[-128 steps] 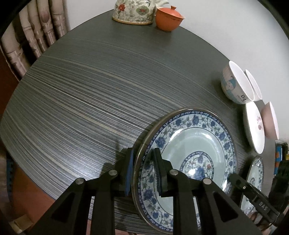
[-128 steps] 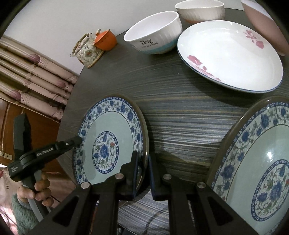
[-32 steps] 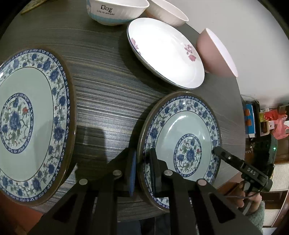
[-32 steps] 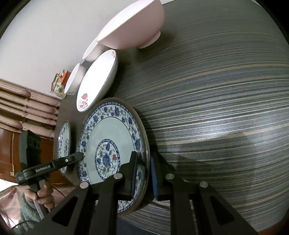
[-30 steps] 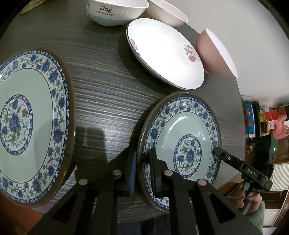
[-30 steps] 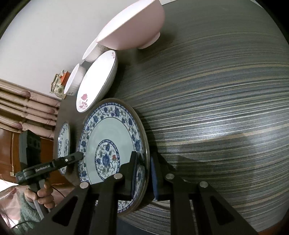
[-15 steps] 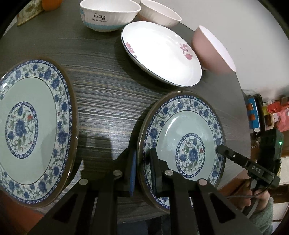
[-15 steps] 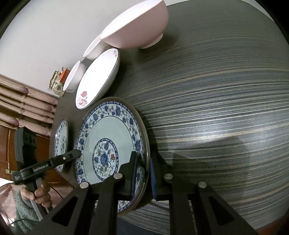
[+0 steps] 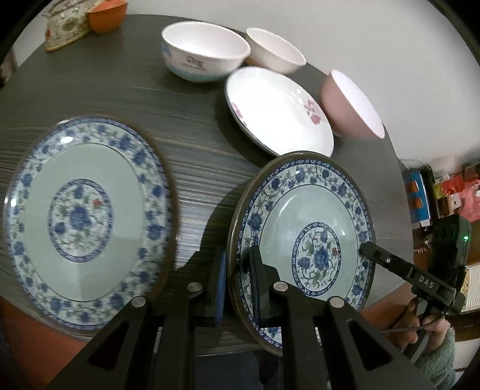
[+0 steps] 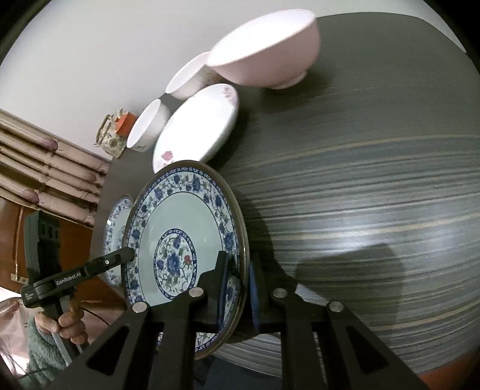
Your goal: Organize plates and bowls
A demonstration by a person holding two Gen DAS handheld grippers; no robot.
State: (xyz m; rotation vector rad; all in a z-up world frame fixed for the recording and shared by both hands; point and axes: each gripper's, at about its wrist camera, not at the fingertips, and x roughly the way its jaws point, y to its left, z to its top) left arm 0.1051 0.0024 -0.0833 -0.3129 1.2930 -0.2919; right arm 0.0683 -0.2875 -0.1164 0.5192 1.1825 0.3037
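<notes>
Both grippers are shut on the rim of one blue-patterned plate (image 9: 312,240), which is lifted and tilted above the dark table. My left gripper (image 9: 238,282) clamps its left edge. My right gripper (image 10: 238,288) clamps the opposite edge of the same plate (image 10: 180,240); its fingers (image 9: 387,261) also show across the plate. A second, matching blue plate (image 9: 81,222) lies flat on the table to the left, and shows small behind the held plate (image 10: 118,228). A white plate with pink flowers (image 9: 276,111) lies beyond.
A white "Dog" bowl (image 9: 204,57), a smaller white bowl (image 9: 274,51) and a pink bowl (image 9: 351,105) stand at the table's far side. A floral teapot (image 9: 67,25) and an orange cup (image 9: 106,15) sit far left. The striped table (image 10: 360,195) stretches bare to the right.
The held plate has risen off the table and tilted more upright, casting a larger shadow. Both views have swung so the bowls sit nearer the middle.
</notes>
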